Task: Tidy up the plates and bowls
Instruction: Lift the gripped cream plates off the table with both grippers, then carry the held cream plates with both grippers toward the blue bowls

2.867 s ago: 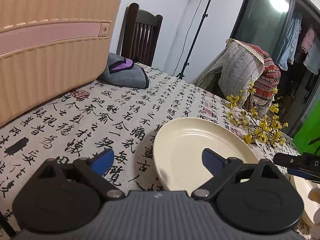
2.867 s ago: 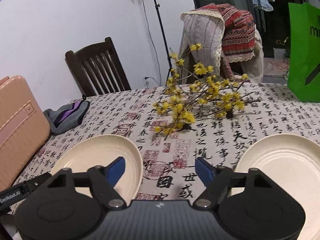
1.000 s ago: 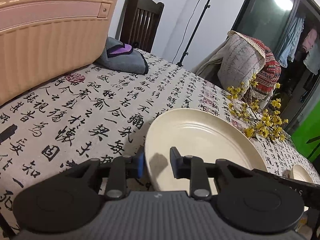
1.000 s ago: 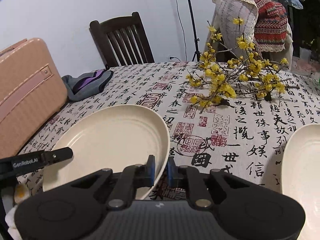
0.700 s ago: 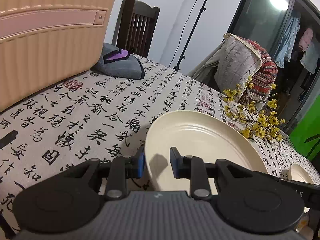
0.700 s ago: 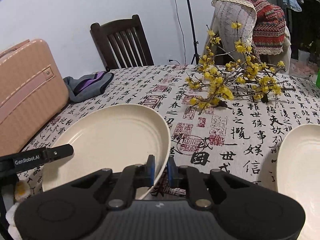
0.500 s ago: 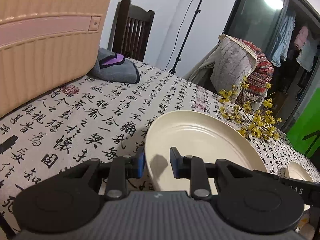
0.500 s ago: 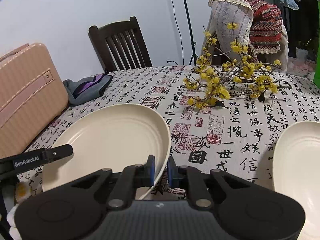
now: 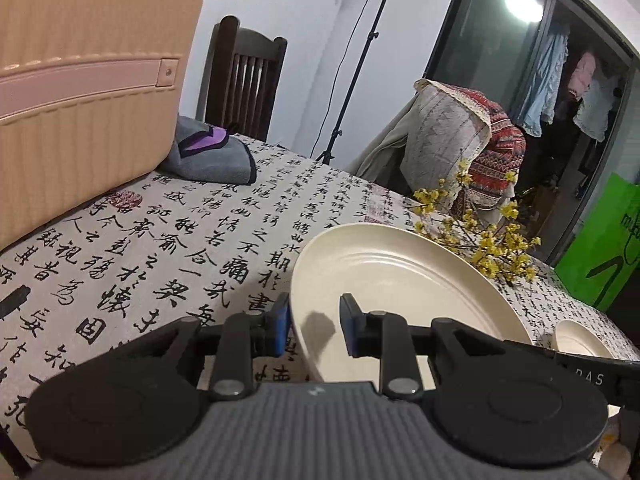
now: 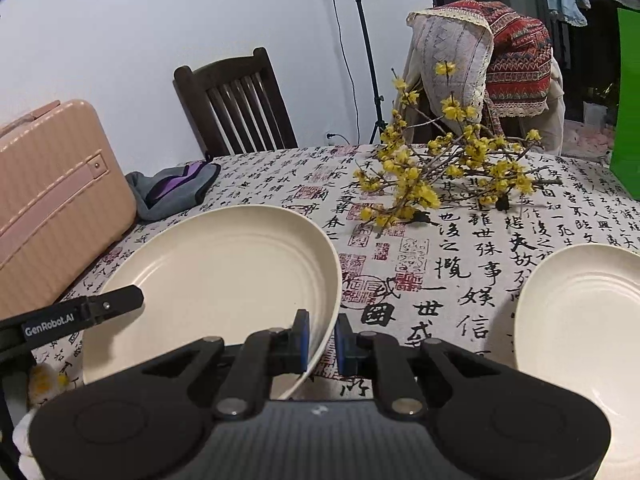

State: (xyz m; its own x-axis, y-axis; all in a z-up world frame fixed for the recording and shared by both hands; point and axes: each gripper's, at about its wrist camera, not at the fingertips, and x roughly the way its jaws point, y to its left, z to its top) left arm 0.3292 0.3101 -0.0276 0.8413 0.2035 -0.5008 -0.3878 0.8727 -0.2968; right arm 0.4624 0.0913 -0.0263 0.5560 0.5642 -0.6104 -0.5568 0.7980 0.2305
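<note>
Gripping one round cream plate [image 10: 216, 280], glossy, ridged inside: left hand-held gripper [image 9: 314, 324] and right hand-held gripper [image 10: 322, 340], each narrowed onto its rim, above the calligraphy-print worktop [image 10: 460, 280]. Second plate [image 10: 580, 320] lies right; yellow blossom twigs [image 10: 440, 176] beyond.

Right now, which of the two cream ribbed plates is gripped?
The left cream plate, beside the pink suitcase: both grippers clamp its rim. The right cream plate lies untouched on the tablecloth.

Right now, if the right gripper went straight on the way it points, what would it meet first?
The right gripper already clamps the cream plate. Straight on, it would probably meet the tablecloth, then the yellow flower branch; depth is unclear.
</note>
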